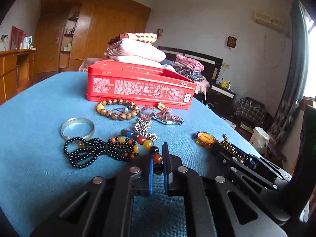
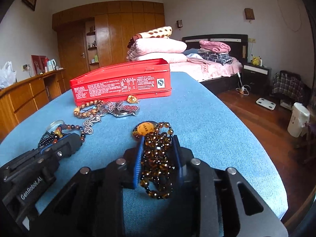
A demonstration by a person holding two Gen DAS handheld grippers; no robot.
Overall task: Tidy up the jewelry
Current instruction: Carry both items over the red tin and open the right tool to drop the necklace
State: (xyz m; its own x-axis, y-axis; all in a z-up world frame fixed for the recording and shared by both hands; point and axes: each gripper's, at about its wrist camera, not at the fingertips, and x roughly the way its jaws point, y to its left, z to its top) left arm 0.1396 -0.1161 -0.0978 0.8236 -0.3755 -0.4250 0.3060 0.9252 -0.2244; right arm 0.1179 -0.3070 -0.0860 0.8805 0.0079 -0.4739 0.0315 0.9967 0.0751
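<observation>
Tilting slightly downward toward the red tin, both tongs work the blue cloth-covered table. Nearer than the tin, the left gripper is pinched tight on the multicoloured bead bracelet; the right gripper, narrowly parted, clamps the amber bead necklace. Beyond the tin stand a bed and wooden wardrobe.

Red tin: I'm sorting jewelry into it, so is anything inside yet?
The red tin stands lidless, but both views see only its outer wall and rim; its floor and any contents are hidden.
</observation>
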